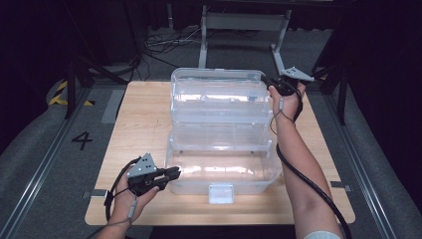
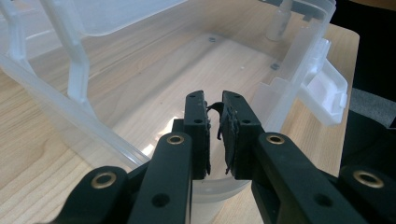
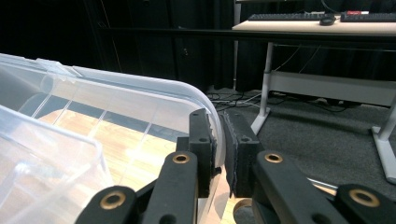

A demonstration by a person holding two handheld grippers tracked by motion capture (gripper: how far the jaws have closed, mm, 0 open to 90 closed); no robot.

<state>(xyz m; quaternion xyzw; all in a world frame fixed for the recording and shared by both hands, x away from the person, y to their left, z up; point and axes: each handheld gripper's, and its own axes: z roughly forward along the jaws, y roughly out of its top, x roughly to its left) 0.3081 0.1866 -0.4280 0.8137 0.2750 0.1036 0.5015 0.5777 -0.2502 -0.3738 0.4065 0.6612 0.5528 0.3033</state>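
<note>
Right gripper (image 1: 271,82) on box rim (image 3: 187,93)

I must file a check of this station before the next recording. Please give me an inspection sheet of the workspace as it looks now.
Surface: light wooden table, bare around the box.
Job's things: clear plastic box, nothing seen inside; its lid open, standing up at the far side; white latch at the near wall.
Clutter: nothing seen.
Grippers: left gripper at the box's near-left corner, fingers nearly closed, not clearly gripping anything; right gripper shut on the lid's far-right rim.
Cables: a black cable along the right forearm; another from the left gripper.
Surroundings: dark room, grey floor, loose wires, a white desk frame, floor mark 4.
</note>
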